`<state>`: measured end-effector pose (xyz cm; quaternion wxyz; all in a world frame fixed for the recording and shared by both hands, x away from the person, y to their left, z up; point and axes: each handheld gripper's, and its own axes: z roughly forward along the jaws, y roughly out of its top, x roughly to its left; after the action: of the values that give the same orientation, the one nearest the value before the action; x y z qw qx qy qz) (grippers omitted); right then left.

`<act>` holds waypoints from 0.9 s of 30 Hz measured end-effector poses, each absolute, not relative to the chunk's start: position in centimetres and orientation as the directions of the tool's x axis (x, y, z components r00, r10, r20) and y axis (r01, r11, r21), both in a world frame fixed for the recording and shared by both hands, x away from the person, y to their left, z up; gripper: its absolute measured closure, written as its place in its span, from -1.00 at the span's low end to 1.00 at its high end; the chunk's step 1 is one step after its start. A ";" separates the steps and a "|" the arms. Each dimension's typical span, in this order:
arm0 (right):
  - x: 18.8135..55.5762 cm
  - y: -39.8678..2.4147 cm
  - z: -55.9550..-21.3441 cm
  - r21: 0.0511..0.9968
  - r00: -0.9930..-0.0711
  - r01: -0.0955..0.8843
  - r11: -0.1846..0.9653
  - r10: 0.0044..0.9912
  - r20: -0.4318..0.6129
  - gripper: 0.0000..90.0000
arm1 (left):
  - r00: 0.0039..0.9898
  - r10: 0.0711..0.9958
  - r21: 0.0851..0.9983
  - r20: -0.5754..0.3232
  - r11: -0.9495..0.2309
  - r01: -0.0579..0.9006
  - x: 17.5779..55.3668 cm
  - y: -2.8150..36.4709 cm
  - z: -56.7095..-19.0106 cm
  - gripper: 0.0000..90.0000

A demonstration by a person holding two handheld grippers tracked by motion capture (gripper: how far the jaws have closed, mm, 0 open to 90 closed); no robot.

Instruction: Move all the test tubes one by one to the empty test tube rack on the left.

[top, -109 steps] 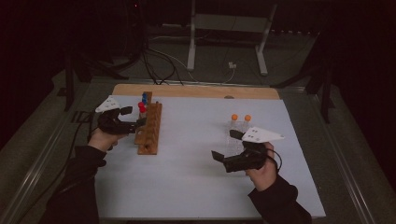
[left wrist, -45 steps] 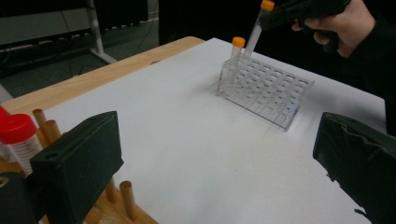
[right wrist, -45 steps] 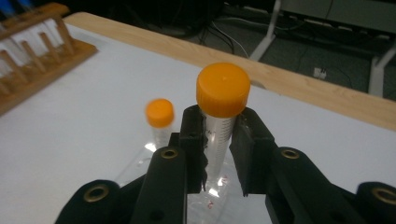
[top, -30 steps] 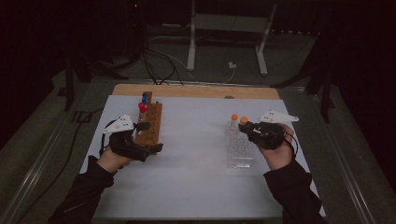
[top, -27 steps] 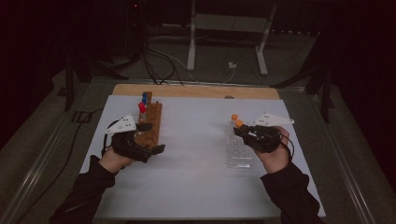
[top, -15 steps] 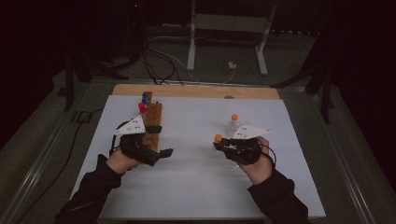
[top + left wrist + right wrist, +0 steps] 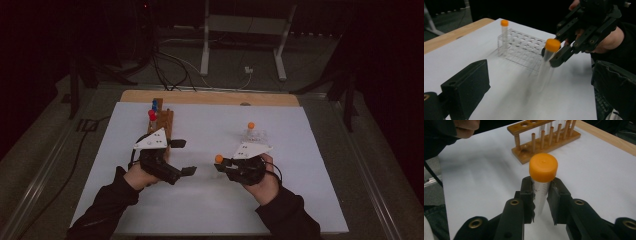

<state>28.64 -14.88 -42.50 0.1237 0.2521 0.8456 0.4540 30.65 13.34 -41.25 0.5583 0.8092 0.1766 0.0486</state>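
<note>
High view: the right gripper (image 7: 223, 164) has carried an orange-capped tube (image 7: 218, 160) away from the clear rack (image 7: 254, 136) toward mid-worktop, while the left gripper (image 7: 184, 157) has drifted inward from the wooden rack (image 7: 164, 125). The right gripper's jaws pinch the tube just below its cap, upright; the left gripper's jaws stand spread and empty. One capped tube (image 7: 251, 126) remains in the clear rack. Bare white worktop (image 7: 210, 210) lies between and before both hands.
</note>
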 end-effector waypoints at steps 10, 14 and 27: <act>28.0 -14.1 -42.6 0.830 -0.860 0.302 0.470 0.509 0.024 0.67 | 0.952 0.286 0.924 -0.110 -0.324 0.204 30.2 11.2 -41.3 -0.62; 27.9 -13.9 -42.6 0.829 -0.864 0.298 0.473 0.503 0.023 0.67 | 0.956 0.276 0.926 -0.100 -0.325 0.191 30.2 10.5 -41.2 -0.33; 27.8 -13.9 -42.4 0.831 -0.866 0.293 0.472 0.500 0.022 0.67 | 0.964 0.257 0.923 -0.075 -0.348 0.164 30.7 8.9 -41.5 0.31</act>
<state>27.85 -13.90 -42.39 0.1127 0.2333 0.8504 0.4580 30.71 8.94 -41.47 0.5565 0.8198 0.1283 0.0415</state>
